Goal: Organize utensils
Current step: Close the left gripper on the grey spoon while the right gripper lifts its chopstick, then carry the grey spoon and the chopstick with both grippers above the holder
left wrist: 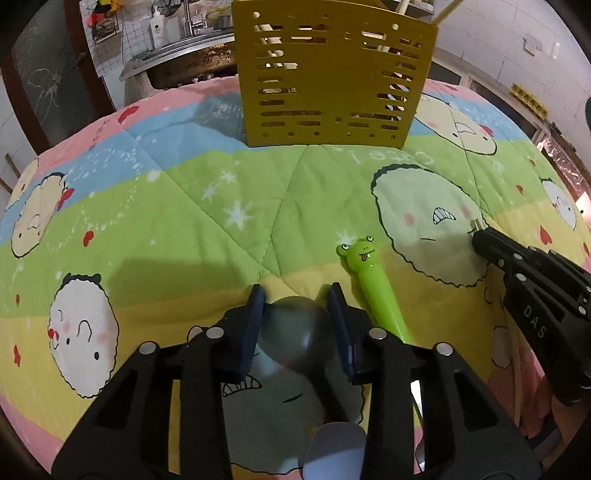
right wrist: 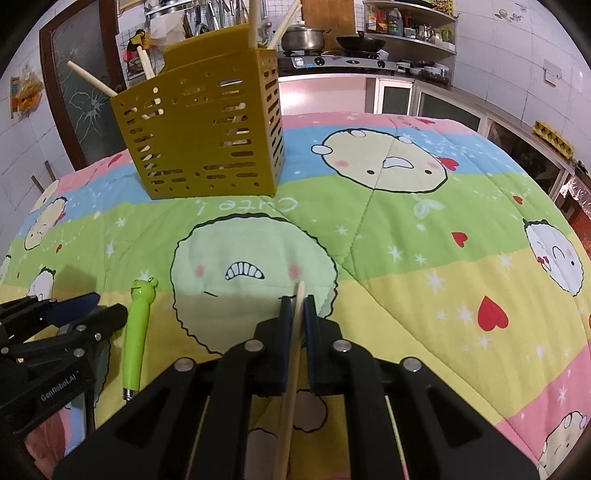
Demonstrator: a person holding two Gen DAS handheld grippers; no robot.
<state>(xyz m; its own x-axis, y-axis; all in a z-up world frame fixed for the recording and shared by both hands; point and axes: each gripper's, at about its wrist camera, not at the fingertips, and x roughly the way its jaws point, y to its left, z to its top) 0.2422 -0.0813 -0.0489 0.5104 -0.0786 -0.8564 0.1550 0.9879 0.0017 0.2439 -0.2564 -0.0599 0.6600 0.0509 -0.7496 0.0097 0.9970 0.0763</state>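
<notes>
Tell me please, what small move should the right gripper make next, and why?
Probably it should lift and carry its chopstick toward the yellow holder. The right gripper is shut on the chopstick, so the grasp looks done. The holder stands upright at the far side of the quilt and already has other chopsticks standing in it, so this one likely belongs there.

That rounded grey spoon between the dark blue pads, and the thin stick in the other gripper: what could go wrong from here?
1. The grey spoon bowl is curved and sits between the left gripper pads; it might squirt out as they pinch.
2. The right gripper clamps the pale wooden chopstick near its tip, so the long rest could swing.
3. The perforated yellow plastic holder already has sticks leaning out; a new one could catch them.
</notes>
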